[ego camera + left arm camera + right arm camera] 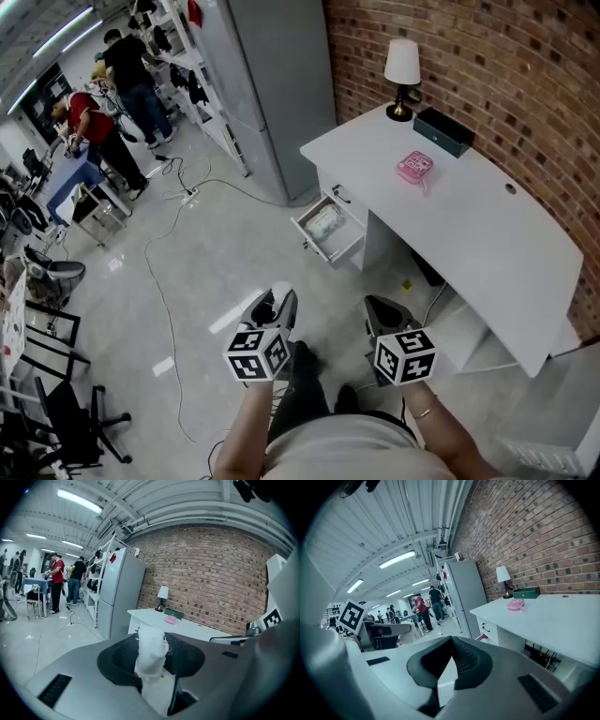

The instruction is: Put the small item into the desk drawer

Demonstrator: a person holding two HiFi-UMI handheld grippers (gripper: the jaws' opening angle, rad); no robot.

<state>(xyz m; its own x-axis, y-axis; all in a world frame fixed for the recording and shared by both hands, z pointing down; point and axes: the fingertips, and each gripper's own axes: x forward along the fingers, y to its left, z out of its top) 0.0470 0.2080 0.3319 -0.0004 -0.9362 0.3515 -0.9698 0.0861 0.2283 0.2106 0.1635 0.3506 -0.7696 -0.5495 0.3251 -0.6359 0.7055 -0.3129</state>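
Observation:
In the left gripper view my left gripper (153,641) is shut on a small crumpled white packet (151,657) that stands up between the dark pads. My right gripper (452,641) has its tips together with nothing in them. In the head view both the left gripper (274,307) and the right gripper (382,314) hang in front of me over the floor, well short of the white desk (487,234). The desk's top drawer (328,230) is pulled out towards me, with something pale lying in it. A pink item (414,167) lies on the desktop.
On the desk's far end stand a lamp (402,66) and a dark green box (442,131). A grey fridge (277,84) stands left of the desk against the brick wall. Cables (178,202) trail across the shiny floor. People and chairs (56,272) fill the far left.

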